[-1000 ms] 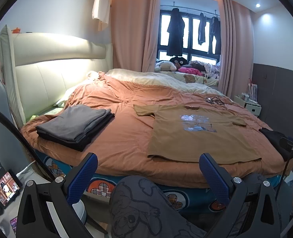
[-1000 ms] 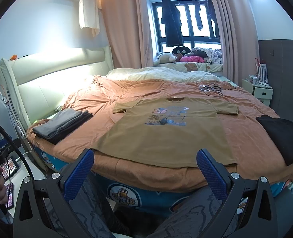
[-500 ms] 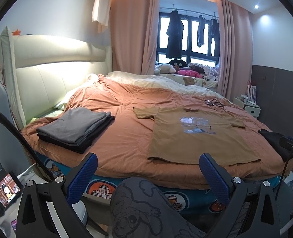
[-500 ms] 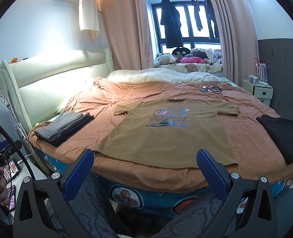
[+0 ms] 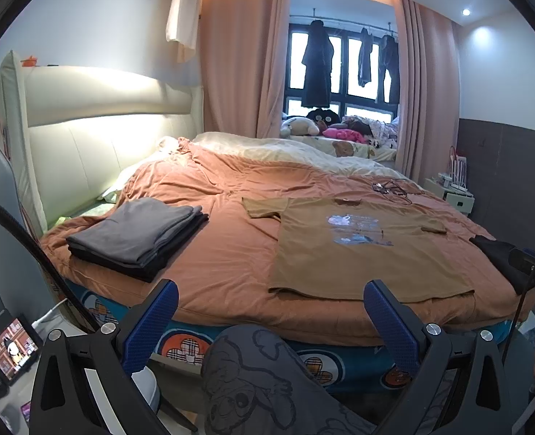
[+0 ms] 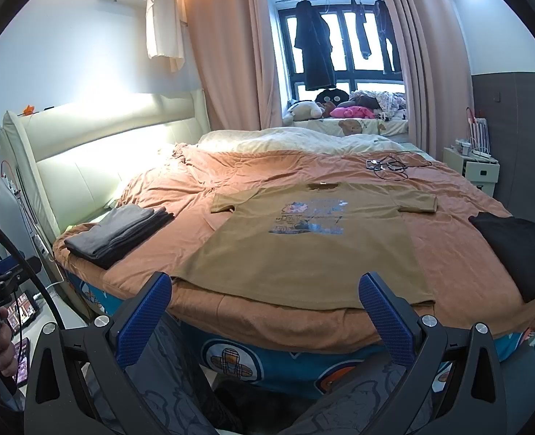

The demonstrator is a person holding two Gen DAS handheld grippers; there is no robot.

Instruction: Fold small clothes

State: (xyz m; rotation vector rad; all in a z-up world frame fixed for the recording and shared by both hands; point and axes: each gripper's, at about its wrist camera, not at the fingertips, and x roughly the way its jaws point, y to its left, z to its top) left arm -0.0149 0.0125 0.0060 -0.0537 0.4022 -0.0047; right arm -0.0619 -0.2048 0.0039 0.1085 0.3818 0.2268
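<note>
A tan T-shirt (image 5: 358, 253) (image 6: 303, 250) with a blue print lies spread flat, front up, on the orange bed cover, its hem at the near edge. My left gripper (image 5: 269, 326) is open and empty, held off the bed above a person's knee, short of the hem's left corner. My right gripper (image 6: 264, 315) is also open and empty, hovering just before the middle of the hem. A folded stack of grey and black clothes (image 5: 137, 235) (image 6: 119, 233) sits on the bed's left side. A dark garment (image 6: 514, 253) (image 5: 499, 253) lies at the right edge.
Tangled cables (image 6: 390, 165) lie on the cover beyond the shirt's collar. The padded headboard (image 5: 97, 134) runs along the left. A small screen (image 5: 12, 348) stands on the floor at lower left. A white bedside cabinet (image 6: 474, 170) stands at the right.
Both wrist views have drawn back and risen slightly, so the bed and shirt sit a little farther off. The shirt and folded stack have not moved. Both grippers stay open.
</note>
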